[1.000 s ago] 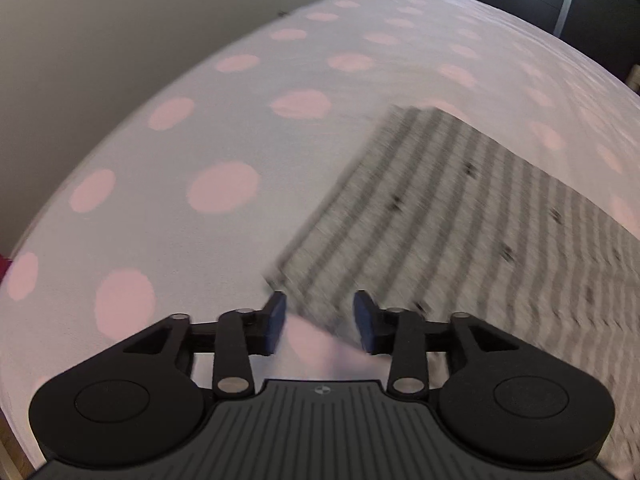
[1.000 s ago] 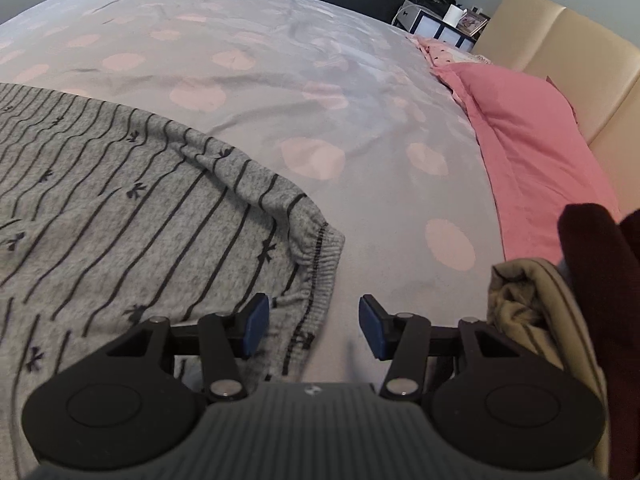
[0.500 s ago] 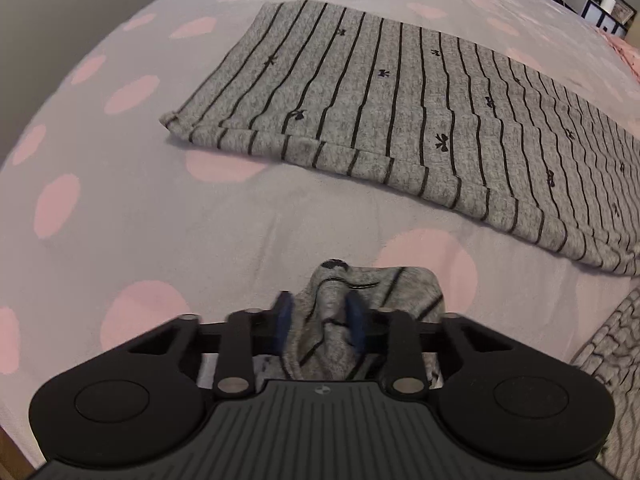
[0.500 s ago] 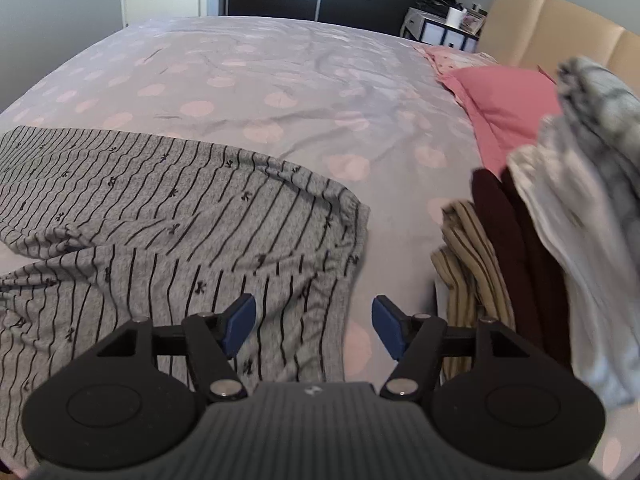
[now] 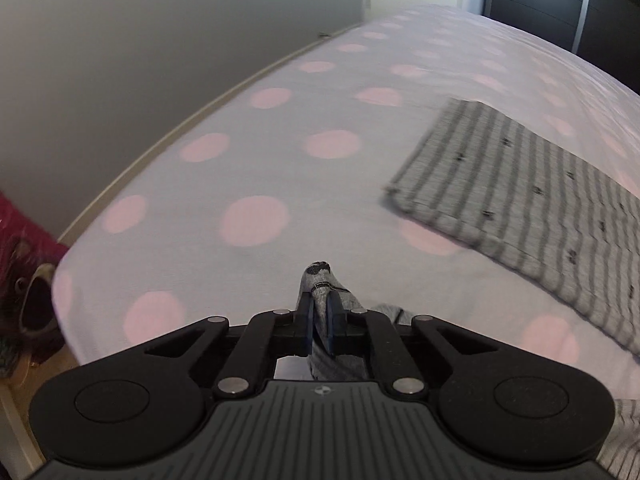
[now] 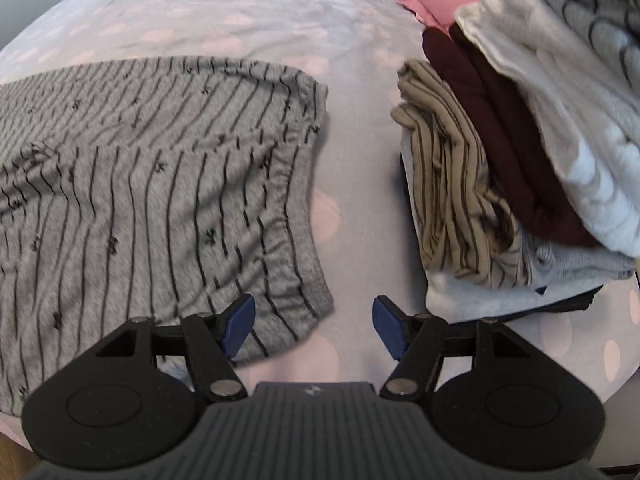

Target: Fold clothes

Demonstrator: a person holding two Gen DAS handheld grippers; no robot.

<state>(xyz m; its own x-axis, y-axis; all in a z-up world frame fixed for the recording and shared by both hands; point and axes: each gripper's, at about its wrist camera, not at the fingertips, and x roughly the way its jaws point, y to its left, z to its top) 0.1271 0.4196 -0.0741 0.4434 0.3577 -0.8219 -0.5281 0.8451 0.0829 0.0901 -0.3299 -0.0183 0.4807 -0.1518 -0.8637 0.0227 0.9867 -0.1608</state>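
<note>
A grey garment with thin black stripes and small bows (image 6: 160,200) lies spread on the polka-dot bed sheet (image 5: 260,160). In the left wrist view a folded leg of it (image 5: 520,200) lies at the right, blurred. My left gripper (image 5: 320,308) is closing, and its blue pads pinch a bunched tip of the grey fabric (image 5: 318,276), which sticks up between them and trails under the gripper. My right gripper (image 6: 314,320) hovers open over the garment's near right corner, its left finger above the hem and nothing between the pads.
A stack of folded clothes (image 6: 500,160) in beige, maroon and white stands close to the right of the right gripper. A pink pillow (image 6: 436,0) lies behind it. The bed's left edge and a grey wall (image 5: 160,60) are near; a red plush item (image 5: 24,272) sits beside the bed.
My left gripper shut on the grey fabric and carried it sideways towards the bed's left edge. My right gripper opened wider and drew back, bringing the near hem corner and the stack into view.
</note>
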